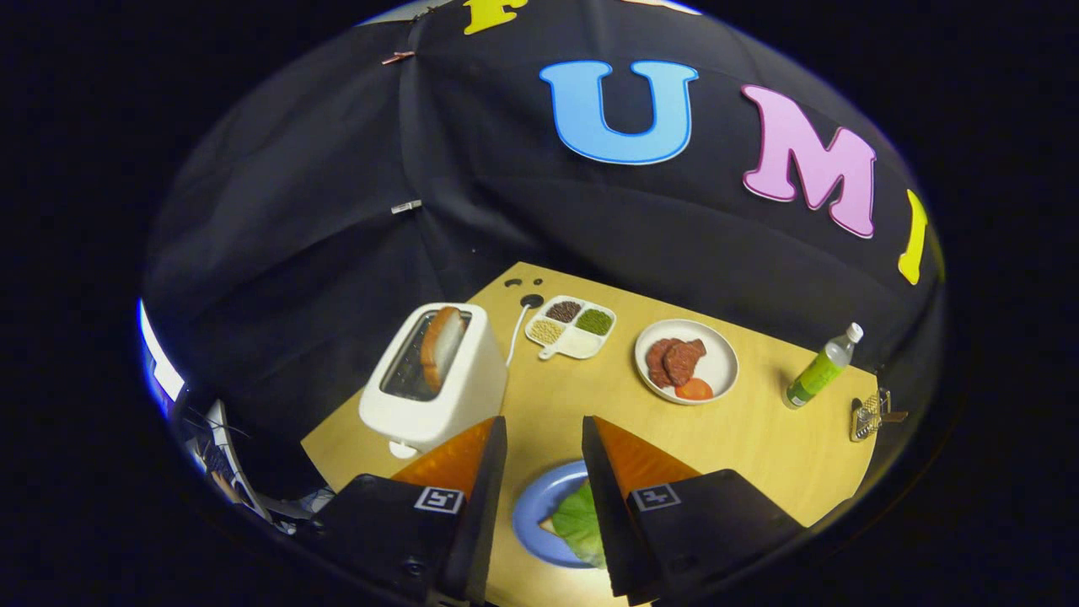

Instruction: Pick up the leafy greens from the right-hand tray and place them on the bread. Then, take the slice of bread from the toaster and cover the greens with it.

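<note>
Green leaf [580, 523] below open gripper [544, 438]

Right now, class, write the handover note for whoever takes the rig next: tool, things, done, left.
Tool: open, holding nothing, fingers apart above the blue plate.
Leafy greens: already lying on the bread on that plate, between the fingers.
Bread slice: standing in the toaster, just ahead of the fingers and to one side.
Done: greens placed.
Left: take the slice from the toaster and cover the greens with it.
</note>
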A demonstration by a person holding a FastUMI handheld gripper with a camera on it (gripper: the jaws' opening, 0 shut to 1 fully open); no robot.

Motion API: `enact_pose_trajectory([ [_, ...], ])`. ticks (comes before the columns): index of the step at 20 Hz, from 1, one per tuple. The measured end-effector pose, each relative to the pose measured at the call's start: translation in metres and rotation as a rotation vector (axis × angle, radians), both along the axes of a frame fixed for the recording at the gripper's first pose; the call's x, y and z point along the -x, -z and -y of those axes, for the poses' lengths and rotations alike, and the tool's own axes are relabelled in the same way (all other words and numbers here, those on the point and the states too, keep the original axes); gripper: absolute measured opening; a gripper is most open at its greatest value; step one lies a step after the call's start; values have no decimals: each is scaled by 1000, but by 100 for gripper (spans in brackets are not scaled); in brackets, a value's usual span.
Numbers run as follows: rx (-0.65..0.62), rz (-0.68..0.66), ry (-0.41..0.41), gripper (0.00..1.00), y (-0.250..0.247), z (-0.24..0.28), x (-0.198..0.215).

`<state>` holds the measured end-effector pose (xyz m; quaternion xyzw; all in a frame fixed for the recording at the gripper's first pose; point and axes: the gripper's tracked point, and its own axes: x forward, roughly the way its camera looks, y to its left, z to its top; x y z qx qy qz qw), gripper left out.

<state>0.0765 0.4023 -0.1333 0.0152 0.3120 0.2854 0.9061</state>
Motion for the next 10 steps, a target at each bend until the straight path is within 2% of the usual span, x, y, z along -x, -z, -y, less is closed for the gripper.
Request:
enact_pose_trajectory([
  [4, -9, 21, -50, 56, -13, -65, -13],
  [10, 27, -45, -53, 56, 23, -136, -40],
])
